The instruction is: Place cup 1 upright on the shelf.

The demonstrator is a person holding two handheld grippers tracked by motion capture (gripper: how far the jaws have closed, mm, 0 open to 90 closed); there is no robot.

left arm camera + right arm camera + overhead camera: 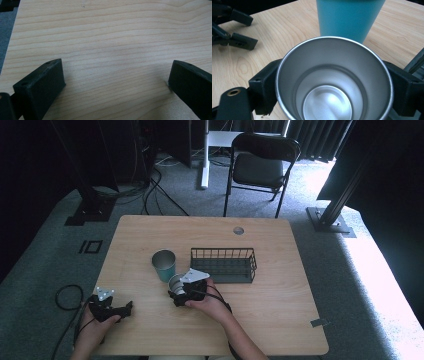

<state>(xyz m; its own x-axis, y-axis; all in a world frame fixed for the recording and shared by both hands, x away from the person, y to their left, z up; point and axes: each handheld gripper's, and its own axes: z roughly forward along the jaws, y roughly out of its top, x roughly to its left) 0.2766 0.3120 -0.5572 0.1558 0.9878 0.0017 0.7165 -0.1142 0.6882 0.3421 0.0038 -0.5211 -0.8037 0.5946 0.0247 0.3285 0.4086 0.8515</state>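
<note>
A teal cup (pixel 164 264) stands mid-frame, left of a black wire basket (pixel 223 264). The right gripper (pixel 178 290) grips a steel cup (pixel 175 282) just below it. The left gripper (pixel 125 309) rests at lower left.

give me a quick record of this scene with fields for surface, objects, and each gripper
surface: wooden table
objects: teal cup upright; steel cup; black wire basket right of the teal cup
left gripper: open, nothing between its jaws, near the table's front left corner
right gripper: shut on the steel cup, just in front of the teal cup

Teal cup (pixel 164 264) and wire basket (pixel 223 264) crowd mid-table (near edge lies open)
</note>
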